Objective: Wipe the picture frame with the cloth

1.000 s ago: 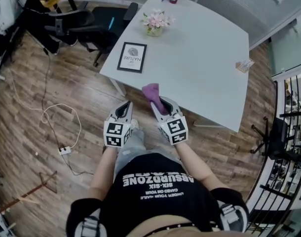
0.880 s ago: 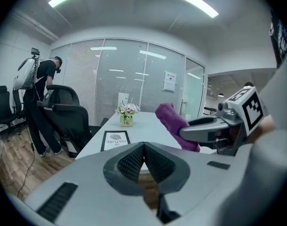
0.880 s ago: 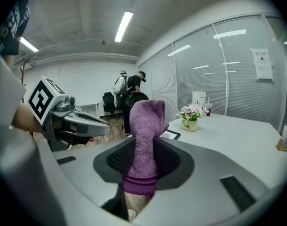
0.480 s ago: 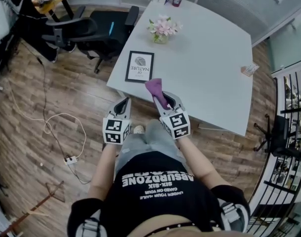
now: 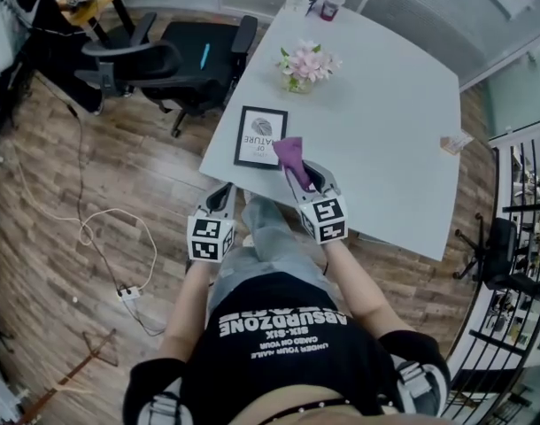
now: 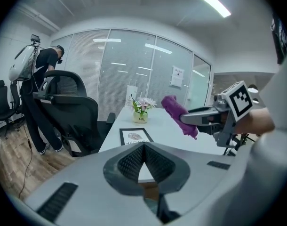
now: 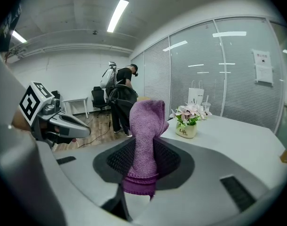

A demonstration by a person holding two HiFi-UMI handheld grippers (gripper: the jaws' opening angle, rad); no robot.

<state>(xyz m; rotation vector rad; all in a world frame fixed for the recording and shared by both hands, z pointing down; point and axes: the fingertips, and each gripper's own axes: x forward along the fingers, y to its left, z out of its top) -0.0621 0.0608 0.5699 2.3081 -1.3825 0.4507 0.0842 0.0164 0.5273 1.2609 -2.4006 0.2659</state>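
A: Two devices are showing; what is each doing?
B: The right gripper (image 5: 304,172) is pinching the cloth (image 5: 290,156); the left gripper (image 5: 222,198) is pressing together, empty. The picture frame (image 5: 260,137) is lying on the desk (image 5: 385,104), at the cloth's ten o'clock.

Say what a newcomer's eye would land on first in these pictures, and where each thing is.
The purple cloth stands out first, pinched in the right gripper over the near edge of the white table. Next comes the black picture frame lying flat beside it, with a pot of pink flowers farther back. The left gripper hangs shut and empty, short of the table.
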